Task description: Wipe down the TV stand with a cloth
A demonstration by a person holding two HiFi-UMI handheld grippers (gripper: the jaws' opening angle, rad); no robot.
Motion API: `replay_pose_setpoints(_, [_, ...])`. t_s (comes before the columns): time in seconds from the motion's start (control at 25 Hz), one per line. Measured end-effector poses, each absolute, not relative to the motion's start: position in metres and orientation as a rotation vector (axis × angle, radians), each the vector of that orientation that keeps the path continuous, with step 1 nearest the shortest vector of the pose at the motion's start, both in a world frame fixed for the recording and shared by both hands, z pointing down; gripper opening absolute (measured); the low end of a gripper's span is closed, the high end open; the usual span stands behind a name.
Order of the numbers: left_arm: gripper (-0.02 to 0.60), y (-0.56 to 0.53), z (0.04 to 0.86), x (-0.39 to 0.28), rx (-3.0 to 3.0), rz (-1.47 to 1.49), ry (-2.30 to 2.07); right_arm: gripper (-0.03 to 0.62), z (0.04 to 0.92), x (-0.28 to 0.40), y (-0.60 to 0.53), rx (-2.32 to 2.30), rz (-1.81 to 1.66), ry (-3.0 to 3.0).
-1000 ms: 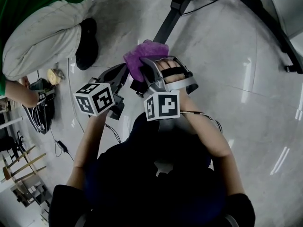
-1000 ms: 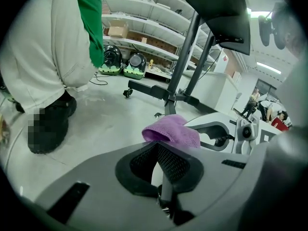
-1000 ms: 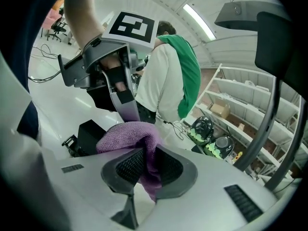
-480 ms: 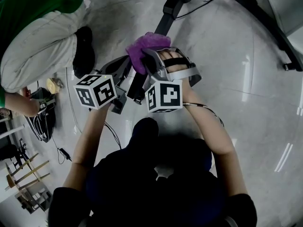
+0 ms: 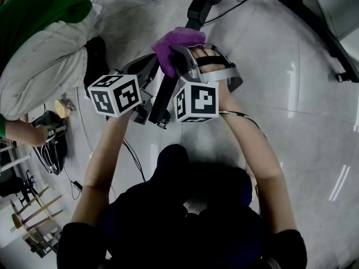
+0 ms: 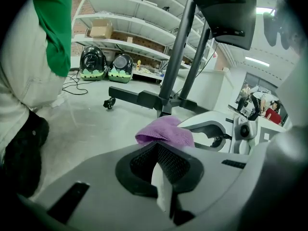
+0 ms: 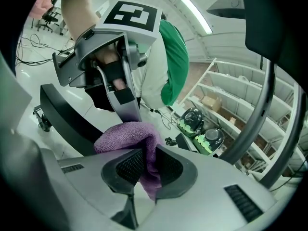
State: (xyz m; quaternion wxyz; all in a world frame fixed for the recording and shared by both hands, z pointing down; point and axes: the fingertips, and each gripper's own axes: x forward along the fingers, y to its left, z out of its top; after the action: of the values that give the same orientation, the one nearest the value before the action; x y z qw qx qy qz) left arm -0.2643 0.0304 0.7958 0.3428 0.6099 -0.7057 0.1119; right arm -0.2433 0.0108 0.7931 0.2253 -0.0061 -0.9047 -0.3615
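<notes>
While we hold both tools over the pale floor (image 5: 291,66), our right tongs (image 7: 147,163) are clamped on a purple cloth (image 7: 126,134), which bunches above the pads (a tail hangs down between them). Our left tongs (image 6: 159,162) are pressed together on nothing, just beside the cloth. The black TV stand (image 6: 166,71) rises beyond.

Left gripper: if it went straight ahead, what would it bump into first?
Probably the purple cloth, pinched in the right gripper, just ahead of the left gripper; depth is hard to judge.
</notes>
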Motion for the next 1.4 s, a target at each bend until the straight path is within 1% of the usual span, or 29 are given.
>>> replay_pose_setpoints(0.56, [0.006, -0.022, 0.801, -0.274, 1.631, 0.359, -1.831, 0.069, 0.793, -0.255, -0.033, 0.01, -1.095, -2.431])
replay_pose_setpoints(0.72, [0.006, -0.032, 0.804, -0.273, 1.631, 0.37, -1.837, 0.067, 0.792, -0.257, -0.04, 0.035, -1.225, -2.393])
replay_pose_setpoints(0.92, [0.006, -0.04, 0.805, -0.274, 1.623, 0.355, -1.835, 0.069, 0.791, -0.257, -0.05, 0.061, -1.257, -2.372])
replay_pose_setpoints(1.12, [0.006, -0.048, 0.798, -0.278, 1.641, 0.369, -1.85, 0.069, 0.787, -0.259, -0.052, 0.068, -1.428, -2.267])
replay_pose_setpoints(1.4, [0.006, -0.057, 0.788, -0.277, 1.67, 0.36, -1.859, 0.069, 0.779, -0.26, -0.061, 0.112, -1.405, -2.269])
